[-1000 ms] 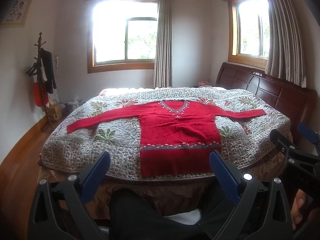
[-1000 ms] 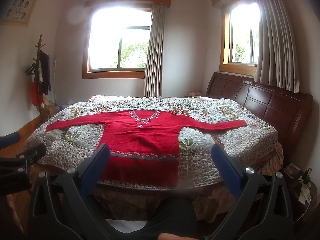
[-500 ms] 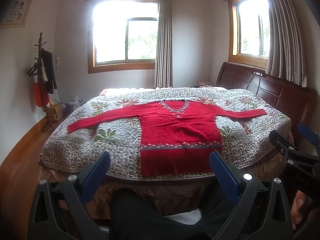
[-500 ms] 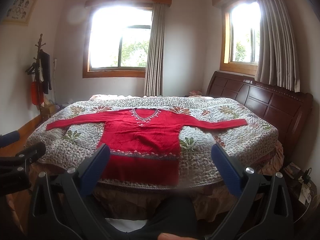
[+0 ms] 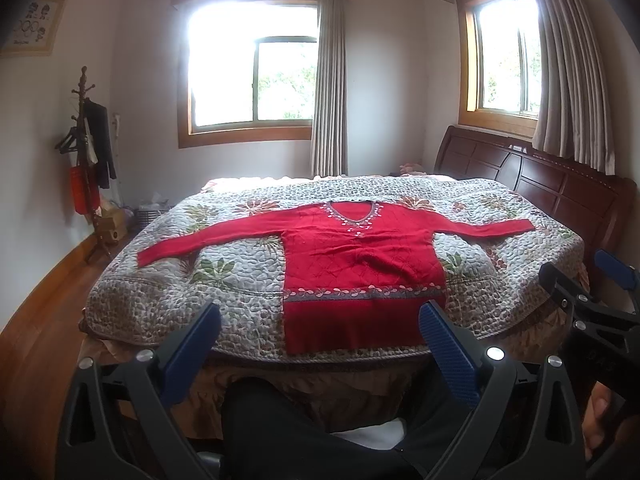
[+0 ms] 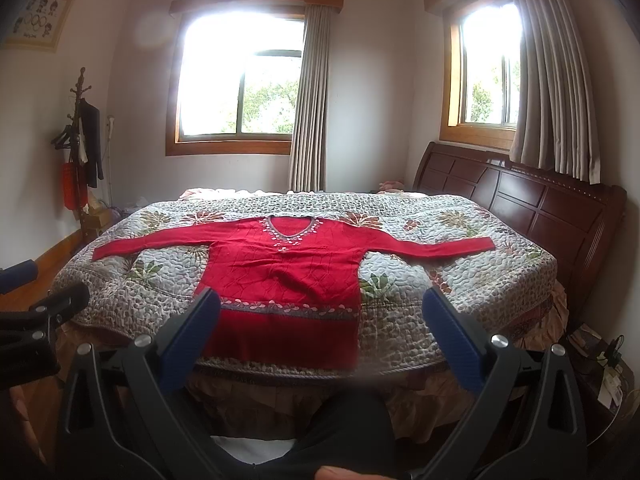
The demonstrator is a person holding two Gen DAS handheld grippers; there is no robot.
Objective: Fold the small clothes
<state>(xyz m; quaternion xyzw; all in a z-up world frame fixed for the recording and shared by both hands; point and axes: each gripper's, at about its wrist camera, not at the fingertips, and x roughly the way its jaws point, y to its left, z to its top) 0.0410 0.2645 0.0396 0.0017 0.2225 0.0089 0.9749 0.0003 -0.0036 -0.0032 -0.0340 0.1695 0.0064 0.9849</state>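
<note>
change: none; red sweater (image 5: 360,264) flat as before on quilted bed (image 5: 240,276)
left tongs (image 5: 316,332): released, holding nothing
right tongs (image 6: 320,320): released, holding nothing
task: first fold not begun

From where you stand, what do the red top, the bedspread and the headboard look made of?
The red top looks like a soft matte knit, likely wool or acrylic, with textured stitch lines and pale leaf trim. The bedspread seems quilted cotton: puffy pebble stitching, printed flowers. The headboard looks like dark varnished wood, with glossy panels.
</note>
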